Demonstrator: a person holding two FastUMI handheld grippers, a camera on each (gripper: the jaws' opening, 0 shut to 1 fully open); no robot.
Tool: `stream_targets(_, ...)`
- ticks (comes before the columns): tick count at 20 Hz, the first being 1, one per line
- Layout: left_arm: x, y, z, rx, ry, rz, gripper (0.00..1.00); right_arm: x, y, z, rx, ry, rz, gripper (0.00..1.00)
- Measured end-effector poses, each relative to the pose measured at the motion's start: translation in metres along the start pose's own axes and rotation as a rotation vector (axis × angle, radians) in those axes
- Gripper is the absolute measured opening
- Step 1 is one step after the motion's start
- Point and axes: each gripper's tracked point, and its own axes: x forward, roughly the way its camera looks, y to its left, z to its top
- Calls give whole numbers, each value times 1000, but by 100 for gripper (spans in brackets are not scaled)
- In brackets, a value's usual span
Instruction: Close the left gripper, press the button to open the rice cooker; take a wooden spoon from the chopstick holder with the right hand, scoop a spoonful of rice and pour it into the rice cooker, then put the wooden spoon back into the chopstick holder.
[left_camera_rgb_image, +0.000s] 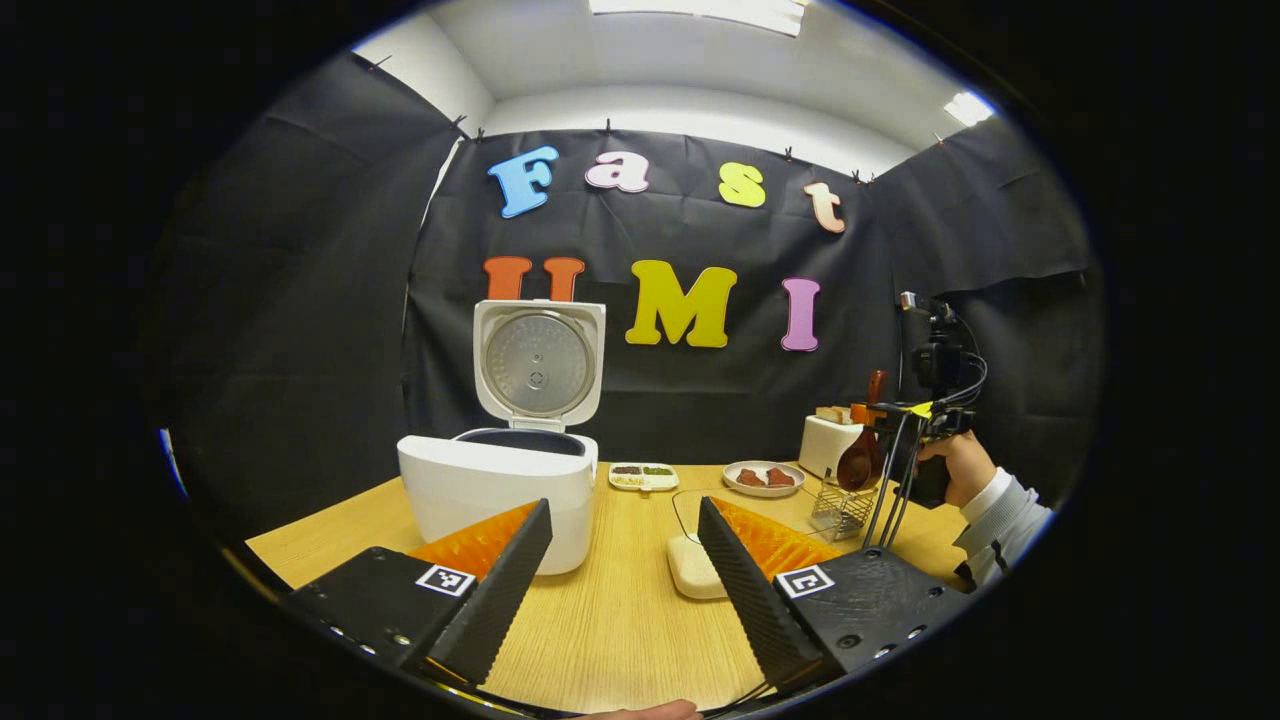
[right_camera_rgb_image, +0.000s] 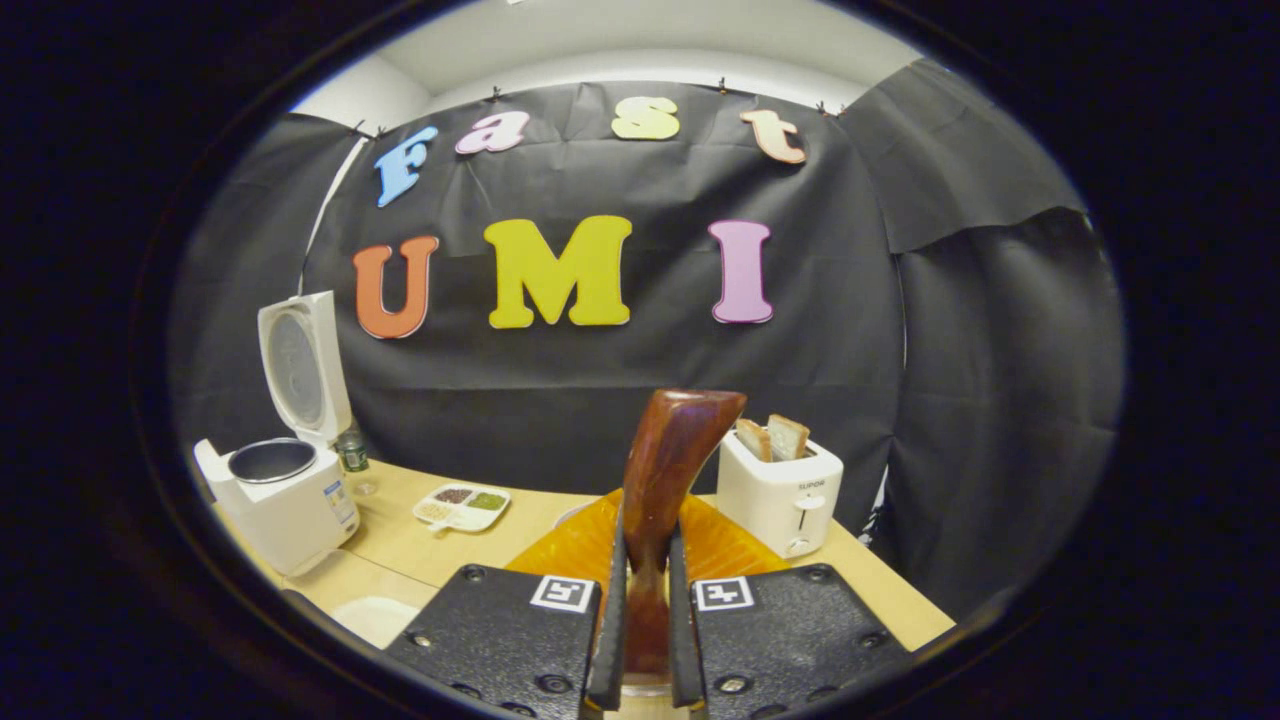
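Black cloth walled the booth around a wooden table (left_camera_rgb_image: 620, 620), where the rice cooker (left_camera_rgb_image: 500, 490) stood with its lid (left_camera_rgb_image: 538, 362) already up, so the button step looked done. Its job over, the left gripper (left_camera_rgb_image: 622, 575) hung with jaws wide apart. The right gripper (right_camera_rgb_image: 645, 625) was clamped on the wooden spoon (right_camera_rgb_image: 665, 470), held above the chopstick holder (left_camera_rgb_image: 842, 510). Scooping rice, pouring and returning the spoon appeared still to come.
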Motion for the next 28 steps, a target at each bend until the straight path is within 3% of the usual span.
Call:
stream_targets(4,6,-1,-5,12,21,6,94,7,-3,2,-14,-9,-11,29)
stream_targets(8,10,1,-4,19,22,17,94,-4,-22,30,-58,-94,-121,80)
stream_targets(11,16,3,-3,22,22,28,94,-23,-19,41,-48,-106,-146,100)
stream_targets(18,27,26,17,21,-25,58,94,-95,6,35,37,-88,-146,100)
stream_targets(22,31,54,47,20,-62,97,94,-143,38,46,52,-124,-98,100)
stream_targets(25,35,79,73,42,-103,156,94,-168,59,41,16,-127,-45,100)
stream_targets(28,41,87,98,77,-119,160,94,-184,73,55,-57,-151,-25,100)
